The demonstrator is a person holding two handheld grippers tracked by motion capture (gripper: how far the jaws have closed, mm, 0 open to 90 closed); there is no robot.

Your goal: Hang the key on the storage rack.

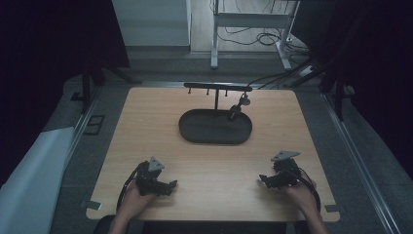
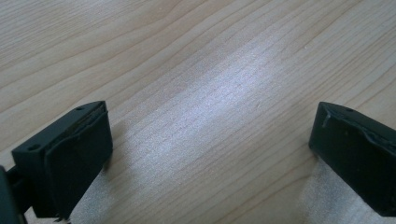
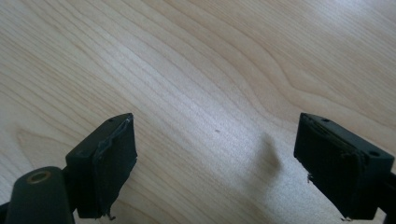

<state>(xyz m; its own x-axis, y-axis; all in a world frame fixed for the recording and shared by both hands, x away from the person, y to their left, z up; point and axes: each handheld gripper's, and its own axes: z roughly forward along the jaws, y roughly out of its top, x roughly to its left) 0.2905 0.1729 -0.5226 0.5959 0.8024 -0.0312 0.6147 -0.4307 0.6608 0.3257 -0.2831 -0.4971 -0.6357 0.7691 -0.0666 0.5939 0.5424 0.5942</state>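
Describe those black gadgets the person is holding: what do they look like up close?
Each hand holds a black, angular device. The left claw and right claw each carry a grey three-cornered plate on top, and a dark cable loops back from each past the wrist. Up close, each has two blocky black jaws with small screw holes and dark, slightly frayed pads. The forearms are bare, no sleeves in sight.

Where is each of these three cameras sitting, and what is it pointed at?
High view: above the person's side, looking forward and down on the wooden table, black tray and stand; forearms, left gripper, right gripper.
Left gripper view: on that gripper, facing bare wood between open jaws.
Right gripper view: likewise.
Both gripper views share the tabletop.
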